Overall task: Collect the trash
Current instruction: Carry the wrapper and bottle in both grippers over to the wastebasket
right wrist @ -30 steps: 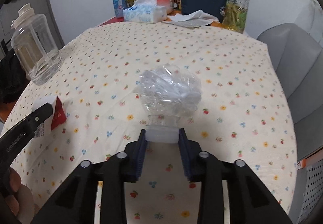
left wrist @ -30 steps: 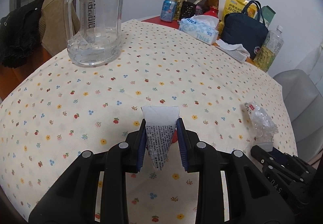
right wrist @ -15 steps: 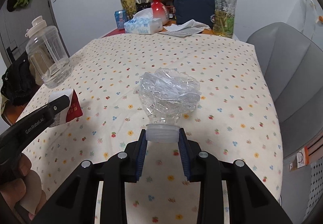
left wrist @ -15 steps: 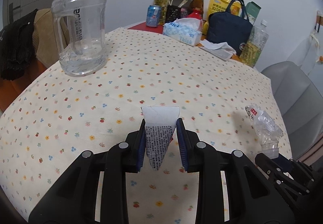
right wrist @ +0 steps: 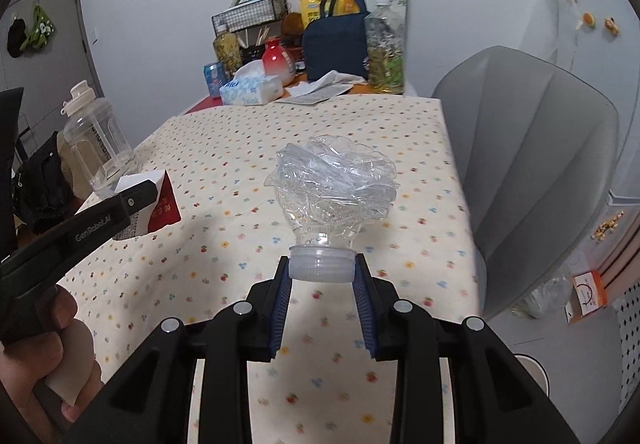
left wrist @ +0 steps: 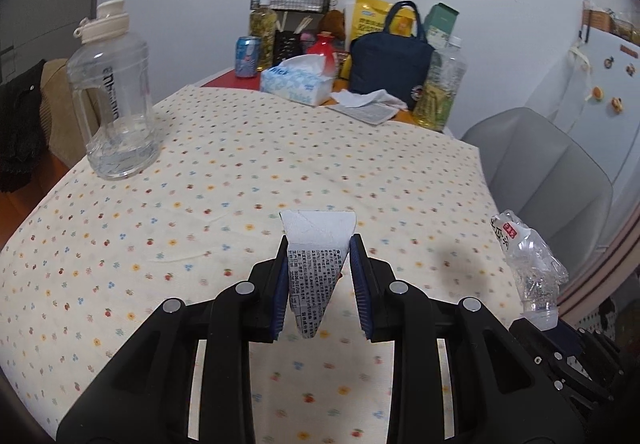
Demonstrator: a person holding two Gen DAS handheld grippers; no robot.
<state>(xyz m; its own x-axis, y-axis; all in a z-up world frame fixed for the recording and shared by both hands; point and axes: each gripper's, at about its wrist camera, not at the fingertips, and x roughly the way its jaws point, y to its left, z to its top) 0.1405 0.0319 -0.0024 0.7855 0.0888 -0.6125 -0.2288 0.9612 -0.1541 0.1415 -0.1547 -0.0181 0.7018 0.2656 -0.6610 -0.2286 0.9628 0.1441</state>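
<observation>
Floral tablecloth [left wrist: 240,172], grey chair [right wrist: 532,164], left gripper [left wrist: 319,264] pinching folded carton [left wrist: 316,256], right gripper [right wrist: 321,276] pinching crushed bottle [right wrist: 332,184]

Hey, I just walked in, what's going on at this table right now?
A person is clearing trash off a table covered with a flowered tablecloth, holding a gripper in each hand. The left gripper is shut on a folded triangular carton, white and printed on one side, red on the other. The right gripper is shut on the cap end of a crushed clear plastic bottle. Both pieces are held up above the cloth. A big water jug and other household items stay on the table.
</observation>
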